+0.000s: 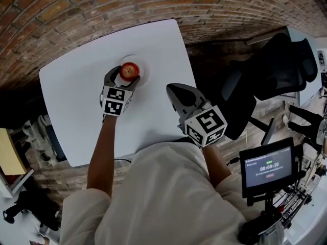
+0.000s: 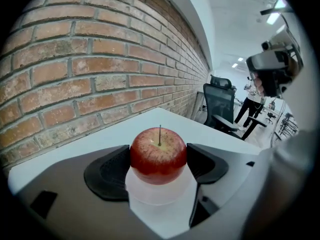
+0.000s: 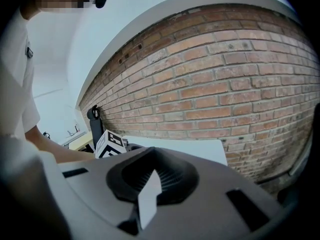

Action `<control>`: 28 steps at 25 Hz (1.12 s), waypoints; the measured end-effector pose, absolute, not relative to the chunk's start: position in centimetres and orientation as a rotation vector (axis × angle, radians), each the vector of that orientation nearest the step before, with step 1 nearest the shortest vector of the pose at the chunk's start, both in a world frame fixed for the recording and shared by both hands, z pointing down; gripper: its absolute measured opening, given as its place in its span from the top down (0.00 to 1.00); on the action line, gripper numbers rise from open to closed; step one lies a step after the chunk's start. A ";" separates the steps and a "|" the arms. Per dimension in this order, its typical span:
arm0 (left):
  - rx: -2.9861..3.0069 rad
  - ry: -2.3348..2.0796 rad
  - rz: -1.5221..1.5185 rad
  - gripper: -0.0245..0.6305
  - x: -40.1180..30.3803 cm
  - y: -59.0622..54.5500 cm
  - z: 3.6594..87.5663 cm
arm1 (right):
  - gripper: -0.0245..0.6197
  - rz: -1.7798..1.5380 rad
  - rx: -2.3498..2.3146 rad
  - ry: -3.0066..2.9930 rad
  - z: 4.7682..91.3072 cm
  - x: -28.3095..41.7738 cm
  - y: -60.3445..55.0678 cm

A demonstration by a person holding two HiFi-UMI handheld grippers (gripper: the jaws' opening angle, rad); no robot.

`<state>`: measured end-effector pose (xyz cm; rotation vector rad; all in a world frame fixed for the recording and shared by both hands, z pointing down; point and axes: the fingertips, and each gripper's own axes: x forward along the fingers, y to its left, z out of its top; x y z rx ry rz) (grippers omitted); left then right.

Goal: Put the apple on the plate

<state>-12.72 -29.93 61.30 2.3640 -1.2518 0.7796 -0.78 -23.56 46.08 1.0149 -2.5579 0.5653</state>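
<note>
Your left gripper [image 1: 124,78] pinches the apple [image 1: 130,71] on the plate [image 1: 143,68]; your right gripper [image 1: 172,89], jaws pressed together, holds nothing.

Your left tongs [image 1: 124,77] and the apple [image 1: 130,70] are covering most of the plate [image 1: 144,69]; your shirt [image 1: 168,188] is hiding part of the worktop's [image 1: 76,86] near edge, and the screen's [image 1: 268,168] print is showing too small.

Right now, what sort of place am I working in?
Probably an office or lab workspace: a white table beside a brick wall, a black office chair, and a timer screen on a stand.
</note>
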 end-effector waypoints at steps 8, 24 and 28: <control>2.354 -1.221 0.798 0.42 -12.4 -30.2 62.7 | 0.96 0.590 1.016 -2.544 46.8 -0.6 -23.6; 2.342 -1.211 0.820 0.42 -11.8 -31.1 64.6 | 0.96 0.638 1.021 -2.511 48.1 0.5 -23.3; 2.348 -1.216 0.825 0.42 -11.6 -31.2 64.6 | 0.96 0.643 1.024 -2.505 48.3 0.8 -23.2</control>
